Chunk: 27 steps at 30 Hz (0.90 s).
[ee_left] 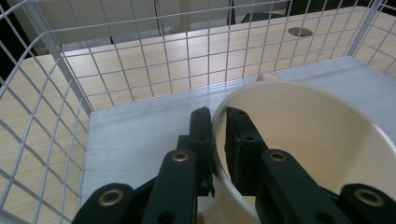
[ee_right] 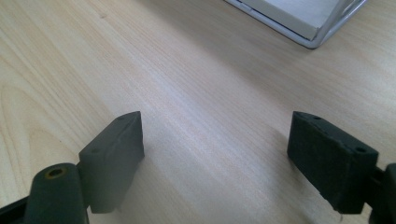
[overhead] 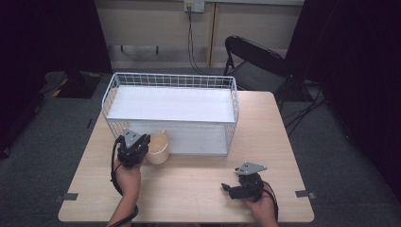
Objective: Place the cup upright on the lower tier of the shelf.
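My left gripper [overhead: 142, 144] pinches the rim of a cream cup [overhead: 158, 147] — one finger [ee_left: 201, 135] outside the wall, the other [ee_left: 240, 140] inside, pressed together on it. From the high view the cup sits at the open front of the white wire basket [overhead: 113, 90], just beyond and to the right of my left fingers. The left gripper view adds what the high view cannot: the cup's pale, bare interior, a small tab on its far rim, and the grey lower shelf [ee_left: 140, 135] stretching ahead of the fingers with the mesh wall behind it.

My right gripper [overhead: 231, 187] lies low over the wooden tabletop [overhead: 189, 189], well apart from the cup and from the basket's front corner. In the right gripper view its fingers [ee_right: 116, 154] are spread wide with bare wood grain between them, and a corner of the basket's base shows far ahead to the right. The high view alone shows a black folding chair [overhead: 255, 61] behind the tabletop.
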Tool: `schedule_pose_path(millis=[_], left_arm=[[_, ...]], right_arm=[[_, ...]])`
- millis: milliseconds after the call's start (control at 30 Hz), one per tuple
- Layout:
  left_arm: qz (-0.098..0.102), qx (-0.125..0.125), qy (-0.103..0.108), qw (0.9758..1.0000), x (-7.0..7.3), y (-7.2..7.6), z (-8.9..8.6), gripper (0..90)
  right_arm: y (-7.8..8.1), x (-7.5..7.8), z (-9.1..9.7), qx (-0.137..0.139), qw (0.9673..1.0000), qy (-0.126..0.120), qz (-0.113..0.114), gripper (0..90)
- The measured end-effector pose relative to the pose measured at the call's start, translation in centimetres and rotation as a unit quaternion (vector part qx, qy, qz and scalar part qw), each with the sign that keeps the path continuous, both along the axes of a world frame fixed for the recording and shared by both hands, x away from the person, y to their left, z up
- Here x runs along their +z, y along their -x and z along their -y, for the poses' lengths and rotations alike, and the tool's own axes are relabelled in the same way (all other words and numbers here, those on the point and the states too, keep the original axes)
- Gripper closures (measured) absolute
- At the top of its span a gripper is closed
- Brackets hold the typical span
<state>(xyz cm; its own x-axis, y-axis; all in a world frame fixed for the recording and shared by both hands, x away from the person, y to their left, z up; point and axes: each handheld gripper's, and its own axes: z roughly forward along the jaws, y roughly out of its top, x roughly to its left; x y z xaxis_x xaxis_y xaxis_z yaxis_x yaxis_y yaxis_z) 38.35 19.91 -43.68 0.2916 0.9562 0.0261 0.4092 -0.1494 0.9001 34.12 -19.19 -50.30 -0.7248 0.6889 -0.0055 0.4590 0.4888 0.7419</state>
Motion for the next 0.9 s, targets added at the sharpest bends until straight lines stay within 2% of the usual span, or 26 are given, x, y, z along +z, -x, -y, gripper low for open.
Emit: schedule_pose_path(millis=[100,200,300,367,400,567,767,800,900], left_arm=[[0.001,0.005,0.004,1.0000,-0.1,-0.2,0.1,81.7],[-0.001,0.006,-0.003,1.0000,-0.3,-0.4,0.2,81.6],[-0.001,0.010,0.006,0.9999,-0.4,-0.6,0.3,81.8],[-0.005,0.011,0.001,0.9999,-0.4,-0.8,0.3,81.8],[-0.002,0.013,0.007,0.9999,-0.4,-0.9,0.4,81.8],[-0.006,0.019,0.005,0.9998,-0.5,-1.1,0.3,81.7],[-0.007,0.023,0.016,0.9996,-0.5,-1.1,0.2,81.0],[-0.003,0.025,0.025,0.9994,-0.4,-1.2,0.2,79.9],[-0.004,0.021,0.025,0.9995,-0.2,-1.2,0.1,72.5]], right_arm=[[0.0,0.0,0.0,0.000,1.0000,0.000,0.000,17.9],[0.0,0.0,0.0,0.000,1.0000,0.000,0.000,17.9],[0.0,0.0,0.0,0.000,1.0000,0.000,0.000,17.9],[0.0,0.0,0.0,0.000,1.0000,0.000,0.000,17.9],[0.0,0.0,0.0,0.000,1.0000,0.000,0.000,17.9],[0.0,0.0,0.0,0.000,1.0000,0.000,0.000,17.9],[0.0,0.0,0.0,0.000,1.0000,0.000,0.000,17.9],[0.0,0.0,0.0,0.000,1.0000,0.000,0.000,17.9],[0.0,0.0,0.0,0.000,1.0000,0.000,0.000,17.9]])
